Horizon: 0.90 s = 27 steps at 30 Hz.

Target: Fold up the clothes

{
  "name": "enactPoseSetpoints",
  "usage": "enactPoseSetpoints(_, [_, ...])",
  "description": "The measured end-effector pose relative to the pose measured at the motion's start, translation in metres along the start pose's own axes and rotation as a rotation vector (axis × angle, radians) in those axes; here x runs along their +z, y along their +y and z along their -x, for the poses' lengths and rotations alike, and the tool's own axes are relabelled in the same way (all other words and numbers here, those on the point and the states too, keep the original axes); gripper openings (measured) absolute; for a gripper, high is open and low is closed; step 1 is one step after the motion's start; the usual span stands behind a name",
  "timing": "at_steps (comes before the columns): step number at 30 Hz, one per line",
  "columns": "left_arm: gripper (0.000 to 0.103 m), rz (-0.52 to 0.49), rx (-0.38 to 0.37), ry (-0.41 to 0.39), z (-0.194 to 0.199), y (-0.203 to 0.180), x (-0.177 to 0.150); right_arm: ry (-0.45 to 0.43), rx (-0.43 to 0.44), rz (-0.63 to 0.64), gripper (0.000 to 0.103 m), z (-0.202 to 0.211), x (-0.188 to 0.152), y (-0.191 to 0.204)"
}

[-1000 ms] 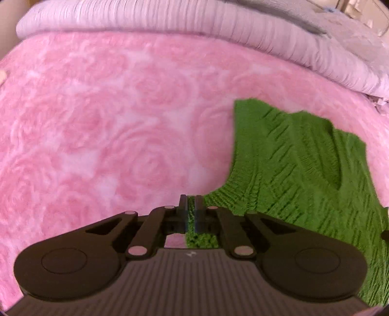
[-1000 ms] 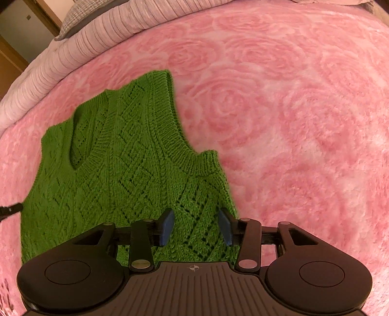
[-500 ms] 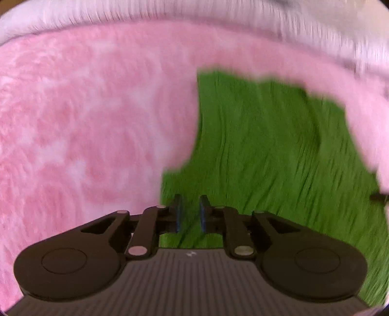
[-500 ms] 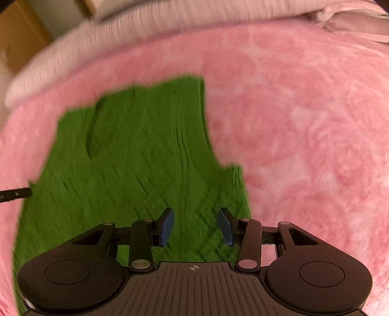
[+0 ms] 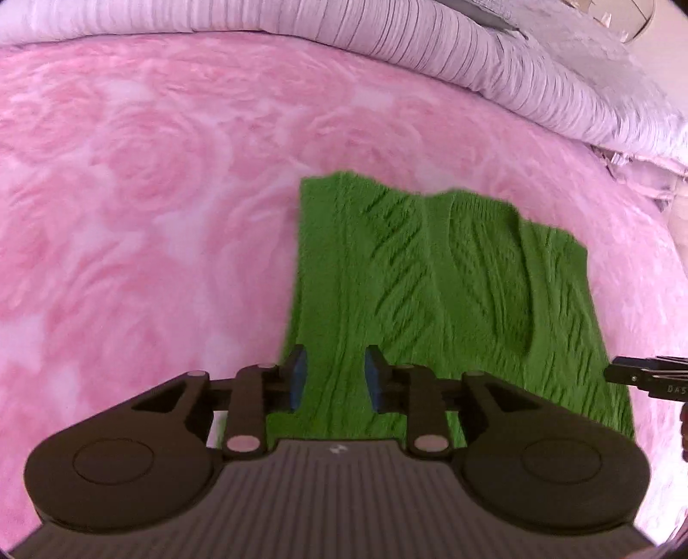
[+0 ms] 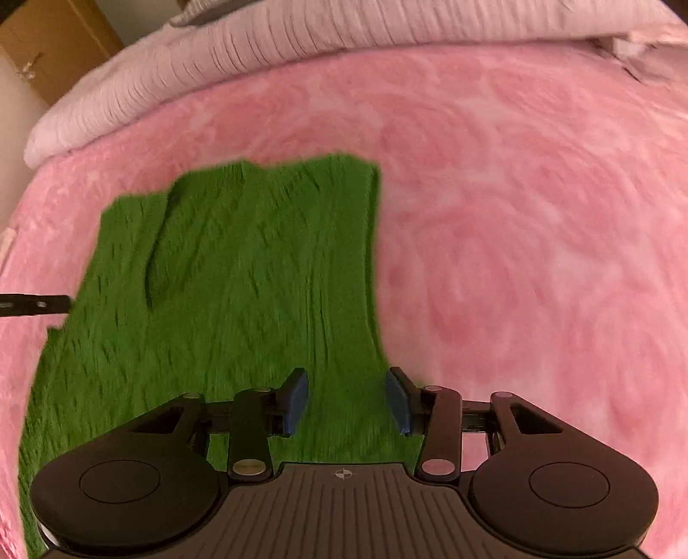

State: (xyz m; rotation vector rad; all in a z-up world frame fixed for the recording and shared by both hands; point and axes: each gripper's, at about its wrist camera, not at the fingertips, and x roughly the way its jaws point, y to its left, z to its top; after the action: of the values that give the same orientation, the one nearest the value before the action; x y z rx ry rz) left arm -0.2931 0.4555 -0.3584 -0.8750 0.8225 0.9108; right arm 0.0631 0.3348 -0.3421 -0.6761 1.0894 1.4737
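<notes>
We see the green knitted vest lying flat on the pink rose-patterned blanket, below the ribbed white duvet. Our left tongs and right tongs are both spread, holding nothing, above the near part of the vest.

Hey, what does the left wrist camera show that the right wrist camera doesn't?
Only the left wrist view shows the left tool head-on, open over the vest's left edge, with the right tool's tip entering at the frame's right side.

Only the right wrist view shows the right tool head-on, open over the vest's right edge, a brown cabinet at upper left, and the left tool's tip at the frame's left side.

Both show the green vest lying on the pink blanket, with the ribbed duvet beyond.
</notes>
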Motion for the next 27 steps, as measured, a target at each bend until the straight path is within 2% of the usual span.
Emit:
enactPoseSetpoints(5, [0.027, -0.005, -0.034, -0.031, -0.018, -0.001, 0.036, -0.060, 0.032, 0.020, 0.044, -0.013, 0.039, -0.009])
enactPoseSetpoints(10, [0.029, 0.052, 0.019, -0.048, -0.035, 0.016, 0.062, -0.113, 0.067, 0.010, 0.044, -0.030, 0.073, -0.019])
enactPoseSetpoints(14, [0.031, 0.109, -0.046, -0.030, -0.050, 0.034, 0.074, -0.135, 0.089, 0.006, 0.044, -0.047, 0.090, -0.028])
enactPoseSetpoints(18, [0.033, 0.094, -0.112, -0.050, -0.060, 0.041, 0.077, -0.133, 0.125, 0.007, 0.044, -0.060, 0.097, -0.033])
enactPoseSetpoints(20, [0.031, 0.084, -0.147, -0.055, -0.063, 0.043, 0.078, -0.139, 0.135, 0.024, 0.044, -0.062, 0.097, -0.033])
enactPoseSetpoints(21, [0.028, 0.076, -0.163, -0.054, -0.063, 0.044, 0.078, -0.144, 0.133, 0.036, 0.043, -0.060, 0.096, -0.033])
enactPoseSetpoints(22, [0.018, 0.060, -0.172, -0.050, -0.063, 0.043, 0.078, -0.148, 0.132, 0.048, 0.033, -0.058, 0.095, -0.033])
enactPoseSetpoints(23, [0.012, 0.044, -0.176, -0.052, -0.062, 0.042, 0.078, -0.146, 0.137, 0.060, 0.013, -0.057, 0.094, -0.032])
enactPoseSetpoints(24, [0.011, 0.029, -0.180, -0.056, -0.059, 0.041, 0.076, -0.141, 0.147, 0.064, 0.010, -0.056, 0.092, -0.031])
enactPoseSetpoints(27, [0.007, 0.002, -0.201, -0.073, -0.036, 0.037, 0.060, -0.177, 0.133, 0.103, 0.008, -0.045, 0.088, -0.023])
